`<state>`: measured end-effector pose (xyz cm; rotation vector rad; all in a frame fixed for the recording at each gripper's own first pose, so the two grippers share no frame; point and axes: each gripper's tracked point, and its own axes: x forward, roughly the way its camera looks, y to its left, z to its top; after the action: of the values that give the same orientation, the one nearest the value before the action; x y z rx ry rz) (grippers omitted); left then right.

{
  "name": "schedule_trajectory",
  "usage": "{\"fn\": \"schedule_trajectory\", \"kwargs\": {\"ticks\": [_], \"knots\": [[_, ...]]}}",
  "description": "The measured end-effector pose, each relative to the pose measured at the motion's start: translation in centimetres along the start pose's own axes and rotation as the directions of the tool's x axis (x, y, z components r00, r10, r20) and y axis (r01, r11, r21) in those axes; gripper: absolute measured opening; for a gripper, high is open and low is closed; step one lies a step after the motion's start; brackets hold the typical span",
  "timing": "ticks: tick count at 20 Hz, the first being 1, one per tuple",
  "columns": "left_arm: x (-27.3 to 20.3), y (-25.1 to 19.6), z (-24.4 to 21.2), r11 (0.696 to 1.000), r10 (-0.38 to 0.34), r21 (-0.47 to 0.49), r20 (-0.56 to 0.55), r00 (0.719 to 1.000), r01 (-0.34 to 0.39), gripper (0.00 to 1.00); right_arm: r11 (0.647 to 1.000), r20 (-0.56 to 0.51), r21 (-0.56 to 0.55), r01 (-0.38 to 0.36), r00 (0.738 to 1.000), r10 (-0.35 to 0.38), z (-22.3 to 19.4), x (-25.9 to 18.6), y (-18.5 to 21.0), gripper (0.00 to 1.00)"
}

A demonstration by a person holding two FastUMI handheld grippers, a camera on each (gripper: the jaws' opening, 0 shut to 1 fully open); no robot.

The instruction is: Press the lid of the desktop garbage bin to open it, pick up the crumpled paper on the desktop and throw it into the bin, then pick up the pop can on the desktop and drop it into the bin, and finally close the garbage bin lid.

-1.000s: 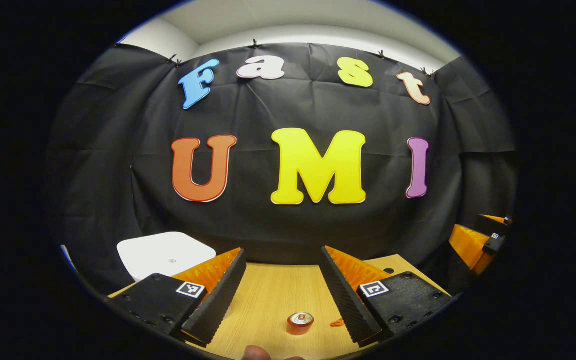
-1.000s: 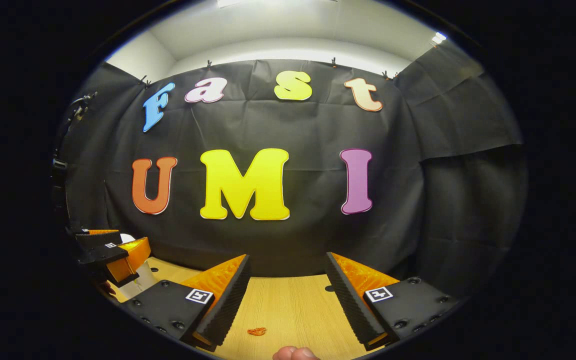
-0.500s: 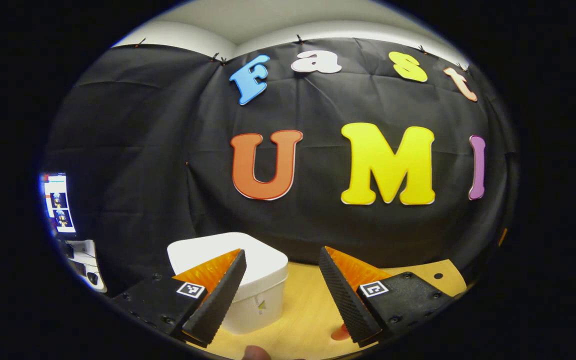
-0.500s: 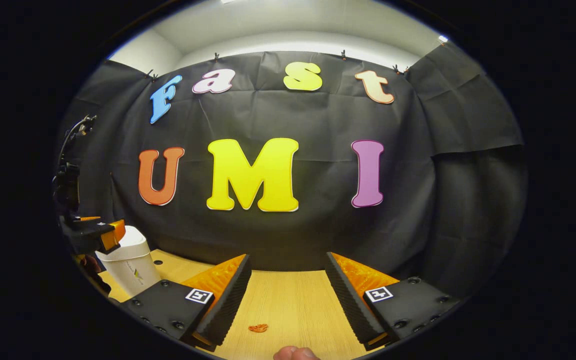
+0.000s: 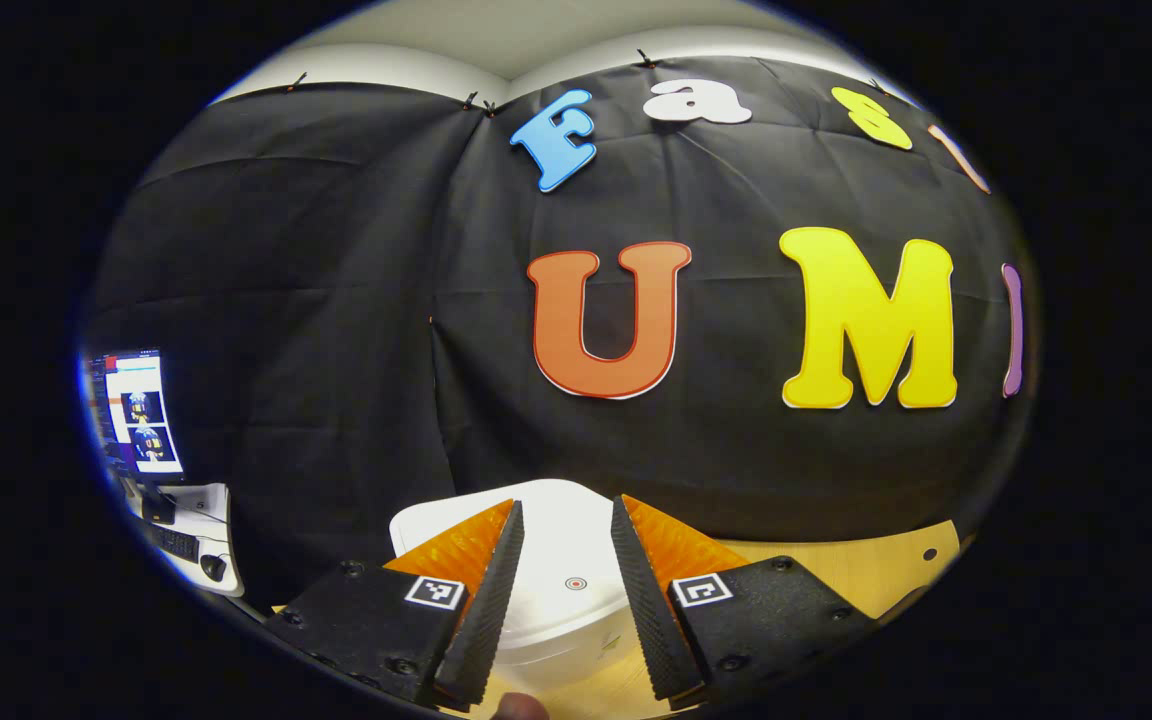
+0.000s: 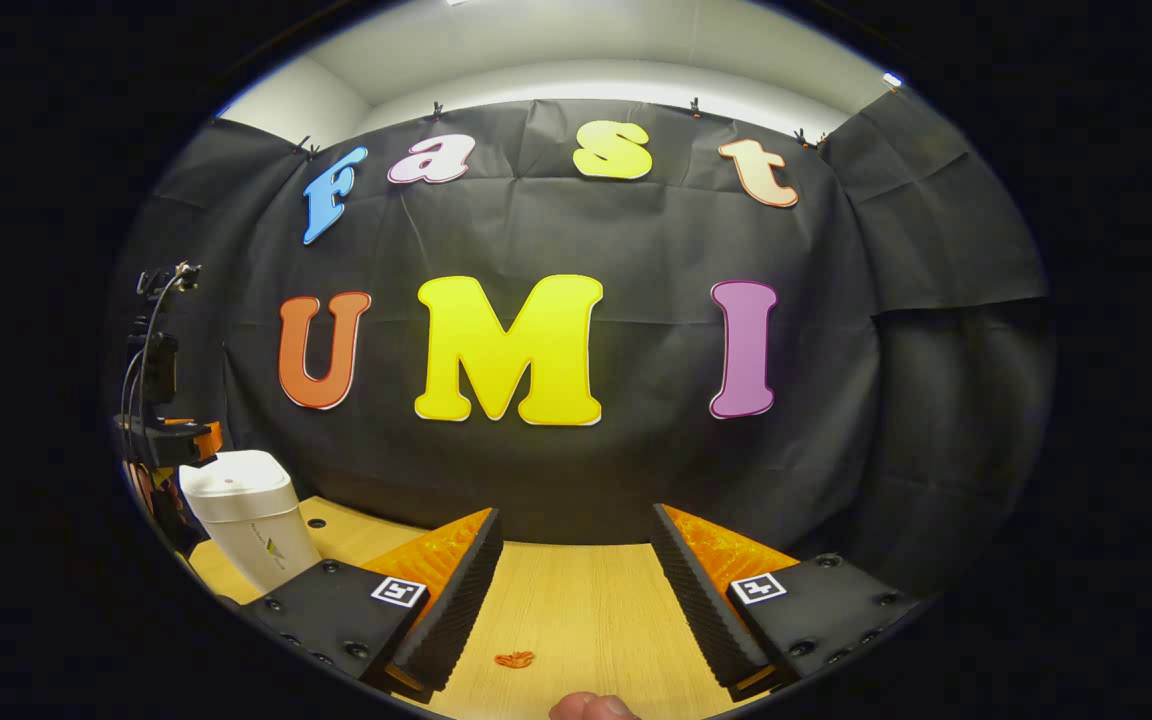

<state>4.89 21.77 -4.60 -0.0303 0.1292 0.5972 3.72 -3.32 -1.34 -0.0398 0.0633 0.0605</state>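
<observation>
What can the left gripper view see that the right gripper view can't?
Left gripper view: a lit computer screen at the far left, and a small red dot on the lid of the white plastic garbage bin, seen close up past the open left gripper.

Right gripper view: a small orange crumpled scrap lying on the table, ahead of the open right gripper.

Both: that white bin with its lid shut, and the light wooden table it stands on.

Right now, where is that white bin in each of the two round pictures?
Left gripper view: the white bin sits bottom centre, between the left gripper fingers, lid shut.
Right gripper view: the bin stands far left on the wooden table.
Shared landmark: the wooden table.
</observation>
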Motion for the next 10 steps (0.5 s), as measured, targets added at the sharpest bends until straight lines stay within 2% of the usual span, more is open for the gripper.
{"fn": "schedule_trajectory", "kwargs": {"ticks": [1, 6, 10], "knots": [[0.5, 0.2, -0.8, 1.000, 0.007, 0.005, -0.023, 1.000, -0.007, 0.59, 1.000, -0.003, 0.004, 0.009, 1.000, -0.009, 0.0, 0.0, -0.4, 0.94], [1.5, 0.6, -3.5, 0.999, 0.032, -0.007, -0.094, 0.995, -0.033, 0.37, 0.999, -0.014, -0.004, 0.036, 0.999, -0.036, -0.3, 0.0, -1.3, 0.94], [2.4, 0.3, -5.0, 0.999, 0.045, -0.005, -0.127, 0.991, -0.046, 0.27, 0.999, -0.022, -0.011, 0.043, 0.999, -0.043, -0.7, 0.0, -1.4, 0.94]]}}
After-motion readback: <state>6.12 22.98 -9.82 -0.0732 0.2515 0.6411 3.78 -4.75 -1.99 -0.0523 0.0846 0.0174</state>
